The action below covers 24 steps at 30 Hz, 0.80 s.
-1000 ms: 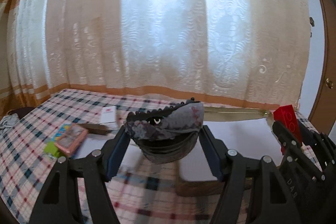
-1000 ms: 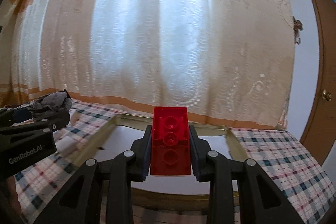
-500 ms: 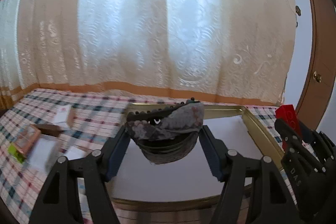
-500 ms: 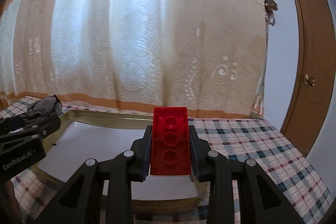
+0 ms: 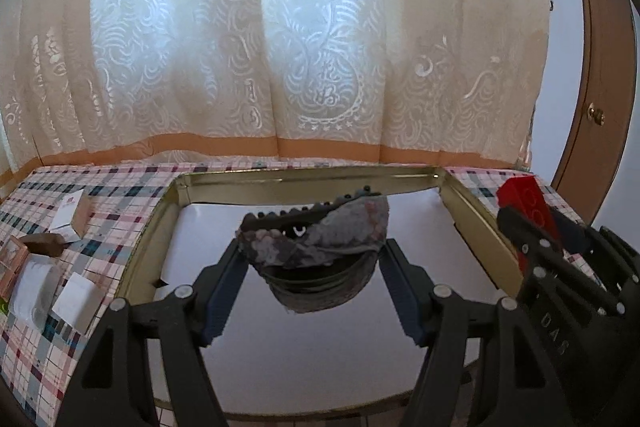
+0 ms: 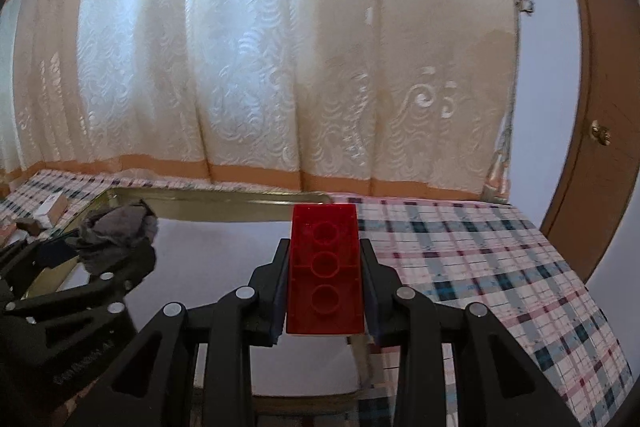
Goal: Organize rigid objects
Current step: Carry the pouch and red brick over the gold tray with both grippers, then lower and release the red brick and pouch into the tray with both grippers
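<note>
A grey toy creature with dark teeth and a white eye [image 5: 332,231] hangs over the white floor of a gold-rimmed tray [image 5: 312,183], and my left gripper [image 5: 312,255] is shut on its sides. My right gripper [image 6: 325,251] is shut on a red building brick [image 6: 325,287], held studs-up above the tray's right rim [image 6: 224,199]. The left wrist view catches the same red brick [image 5: 524,199] at its right edge. In the right wrist view the grey toy [image 6: 116,231] shows at the left.
A checked cloth [image 6: 480,259] covers the table around the tray. Several small boxes [image 5: 76,211] lie on it left of the tray. A lace curtain hangs behind, and a wooden door with a knob [image 5: 596,115] stands at the right.
Both grippers have travelled to the right, so the tray now lies beneath them and the small boxes have slid to the left edge. Both grips are unchanged.
</note>
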Each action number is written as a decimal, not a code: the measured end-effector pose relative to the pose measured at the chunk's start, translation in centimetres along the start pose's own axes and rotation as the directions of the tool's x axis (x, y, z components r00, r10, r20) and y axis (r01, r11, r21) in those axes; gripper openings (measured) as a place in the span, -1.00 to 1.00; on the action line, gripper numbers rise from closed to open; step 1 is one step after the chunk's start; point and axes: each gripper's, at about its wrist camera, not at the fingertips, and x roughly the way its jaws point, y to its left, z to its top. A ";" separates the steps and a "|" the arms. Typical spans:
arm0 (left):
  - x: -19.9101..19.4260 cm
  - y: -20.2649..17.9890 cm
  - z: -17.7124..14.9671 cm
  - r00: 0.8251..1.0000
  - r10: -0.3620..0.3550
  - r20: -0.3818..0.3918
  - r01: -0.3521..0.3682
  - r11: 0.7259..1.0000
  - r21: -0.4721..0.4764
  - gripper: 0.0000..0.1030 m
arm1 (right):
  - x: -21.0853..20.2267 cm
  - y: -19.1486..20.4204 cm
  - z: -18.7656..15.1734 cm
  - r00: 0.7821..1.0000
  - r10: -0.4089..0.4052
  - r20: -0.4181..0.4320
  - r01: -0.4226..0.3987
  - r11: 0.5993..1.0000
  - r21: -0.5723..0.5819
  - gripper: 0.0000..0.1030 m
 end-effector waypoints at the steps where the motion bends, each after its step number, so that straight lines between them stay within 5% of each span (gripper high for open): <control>1: 0.1 -0.1 0.0 1.000 -0.006 -0.003 0.006 1.000 0.004 0.32 | 0.2 0.3 0.0 1.000 -0.002 -0.010 0.002 1.000 -0.012 -0.33; 13: 1.3 -1.3 0.1 0.998 -0.017 -0.055 0.020 0.999 0.046 0.33 | 1.6 -0.1 -0.3 0.994 0.052 -0.093 -0.052 0.999 0.011 -0.33; 16: 1.5 -1.0 0.1 0.997 -0.020 -0.069 0.022 0.999 0.030 0.46 | 1.7 -0.2 -0.3 0.994 0.054 -0.099 -0.053 0.998 0.017 -0.32; 22: 1.3 0.8 0.1 0.998 0.025 -0.065 -0.029 0.998 -0.057 1.00 | 1.7 -1.2 -0.3 0.995 0.039 -0.094 -0.033 0.997 0.072 0.13; 24: 1.1 1.1 0.1 0.998 -0.006 -0.056 0.001 0.997 -0.081 1.00 | 1.5 -1.7 -0.3 0.995 0.046 -0.084 -0.037 0.994 0.099 0.23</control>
